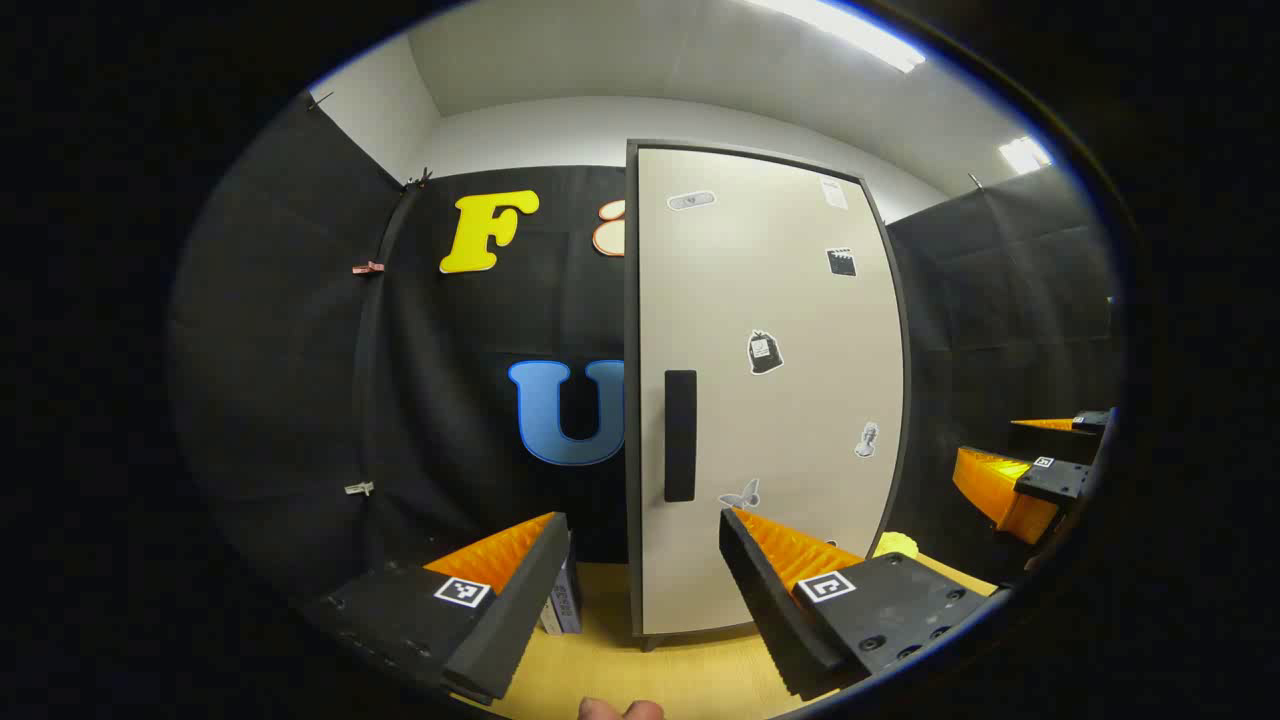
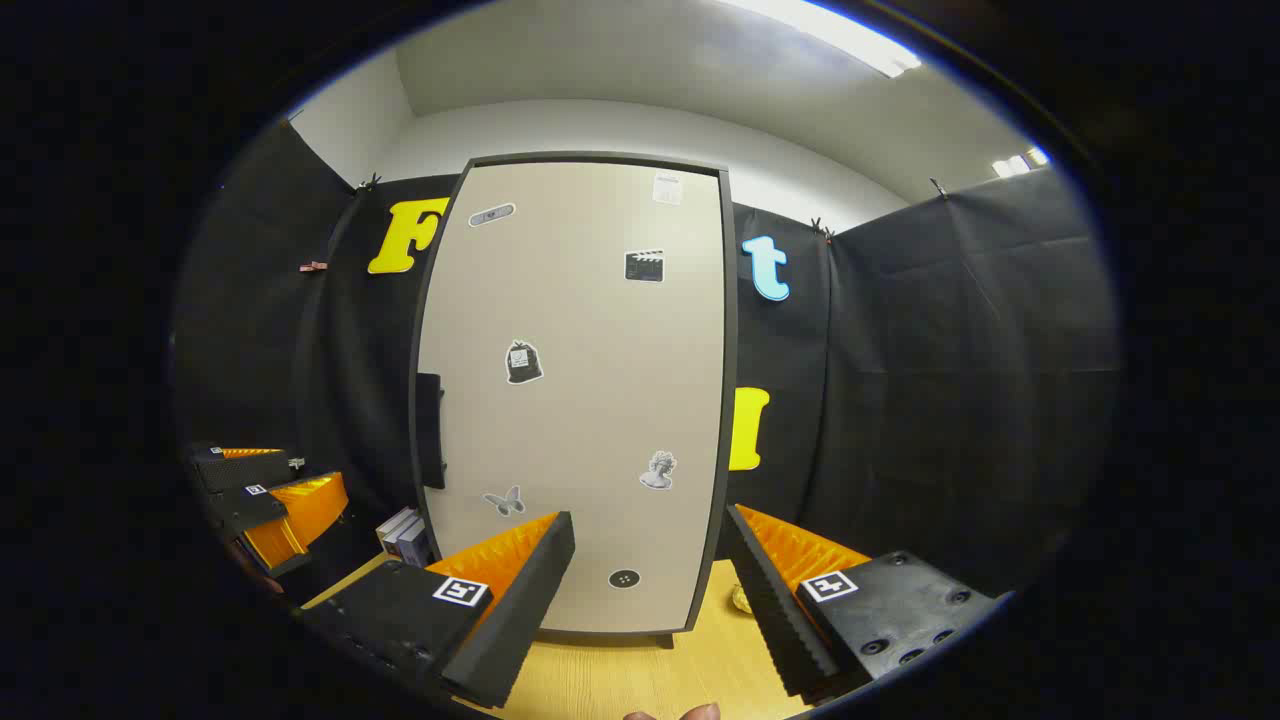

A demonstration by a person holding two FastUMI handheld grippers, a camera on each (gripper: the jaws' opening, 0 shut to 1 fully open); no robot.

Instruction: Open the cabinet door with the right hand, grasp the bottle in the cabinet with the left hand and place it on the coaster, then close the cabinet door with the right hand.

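A tall beige cabinet [image 1: 770, 400] with a dark frame stands on the wooden table, its door shut. A black vertical handle [image 1: 680, 435] sits at the door's left edge, also seen as handle [image 2: 429, 430] in the right gripper view. Small stickers dot the door [image 2: 580, 380]. My left gripper [image 1: 640, 590] is open in front of the handle side, nothing between its fingers. My right gripper [image 2: 650, 590] is open before the door's lower right part; it shows as the orange gripper [image 1: 1010, 485] off to the right in the left gripper view. The left gripper [image 2: 270, 500] appears at the left of the right gripper view.
Some books [image 1: 562, 600] stand left of the cabinet, seen as books [image 2: 405, 535] in the right gripper view. A yellow object [image 1: 895, 545] lies on the table [image 1: 660, 680] right of the cabinet, and a small golden object [image 2: 740, 598] lies by its right foot. Black cloth walls close in around.
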